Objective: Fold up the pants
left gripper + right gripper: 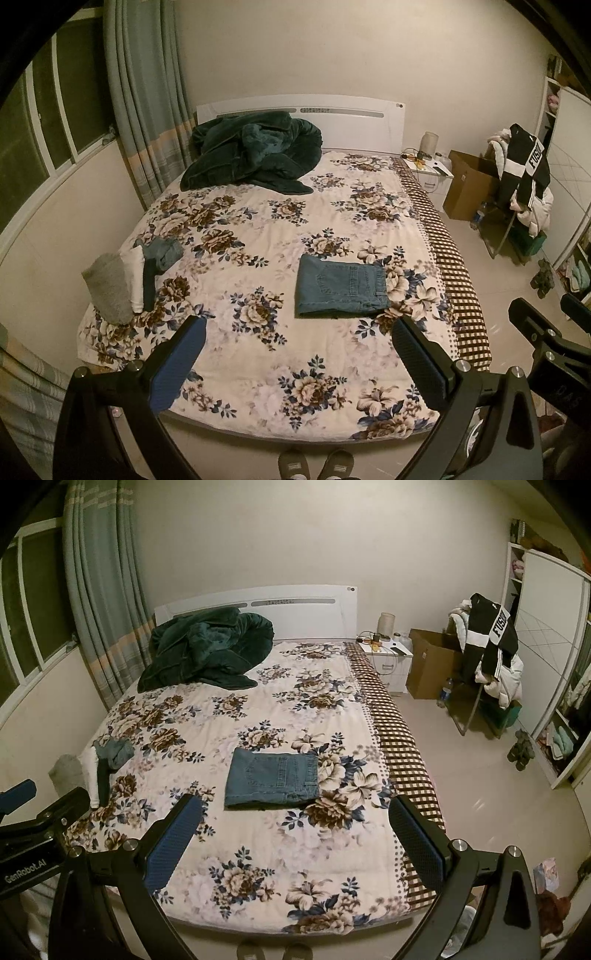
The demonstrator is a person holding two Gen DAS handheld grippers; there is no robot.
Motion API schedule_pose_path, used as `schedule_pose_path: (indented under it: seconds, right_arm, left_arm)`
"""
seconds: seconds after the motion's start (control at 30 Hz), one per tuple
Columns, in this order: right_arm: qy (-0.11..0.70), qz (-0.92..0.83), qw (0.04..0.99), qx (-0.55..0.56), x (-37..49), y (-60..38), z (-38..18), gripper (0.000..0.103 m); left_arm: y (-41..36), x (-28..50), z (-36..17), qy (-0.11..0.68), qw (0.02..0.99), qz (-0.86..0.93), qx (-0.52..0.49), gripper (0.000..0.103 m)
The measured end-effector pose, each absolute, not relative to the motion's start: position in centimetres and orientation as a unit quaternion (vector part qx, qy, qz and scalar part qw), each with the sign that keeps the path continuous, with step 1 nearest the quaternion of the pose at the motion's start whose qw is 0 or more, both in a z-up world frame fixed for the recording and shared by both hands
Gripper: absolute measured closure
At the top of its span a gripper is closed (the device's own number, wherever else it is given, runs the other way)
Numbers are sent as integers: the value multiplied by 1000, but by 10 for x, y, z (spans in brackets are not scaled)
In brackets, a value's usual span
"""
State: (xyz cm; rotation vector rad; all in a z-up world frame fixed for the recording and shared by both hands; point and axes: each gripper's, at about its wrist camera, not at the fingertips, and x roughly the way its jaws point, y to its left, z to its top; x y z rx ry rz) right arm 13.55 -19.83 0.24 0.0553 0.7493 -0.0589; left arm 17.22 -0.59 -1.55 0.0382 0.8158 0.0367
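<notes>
Left wrist view takes in the whole wide bed with its cream floral quilt [258, 221], spread out ahead of and below both pairs of jaws. Far beyond the jaws, against the headboard, sits a rumpled dark green plush blanket [251, 151]. Off to the left of the left gripper [299, 345] lies a small heap of folded clothes in grey, white and denim [129, 277].

The blue denim pants [341, 286], folded into a flat compact rectangle, lie on the quilt just ahead of the left gripper, towards its right jaw; in the right wrist view they [272, 777] sit ahead of the right gripper [295, 823], towards its left jaw.

Both pairs of jaws stand spread wide, holding nothing, raised clear of the quilt.

The folding looks finished. The likely next move is gripping the bundle by opposite edges, keeping its layers together, and carrying it to the heap.
</notes>
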Motion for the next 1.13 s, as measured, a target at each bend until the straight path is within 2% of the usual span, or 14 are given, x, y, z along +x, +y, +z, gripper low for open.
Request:
schedule_pose_path:
  seconds: [1.13]
  right_arm:
    - [369, -28, 929, 31, 128, -203, 1, 0]
  left_arm:
    - [-7, 165, -17, 397, 918, 15, 17, 0]
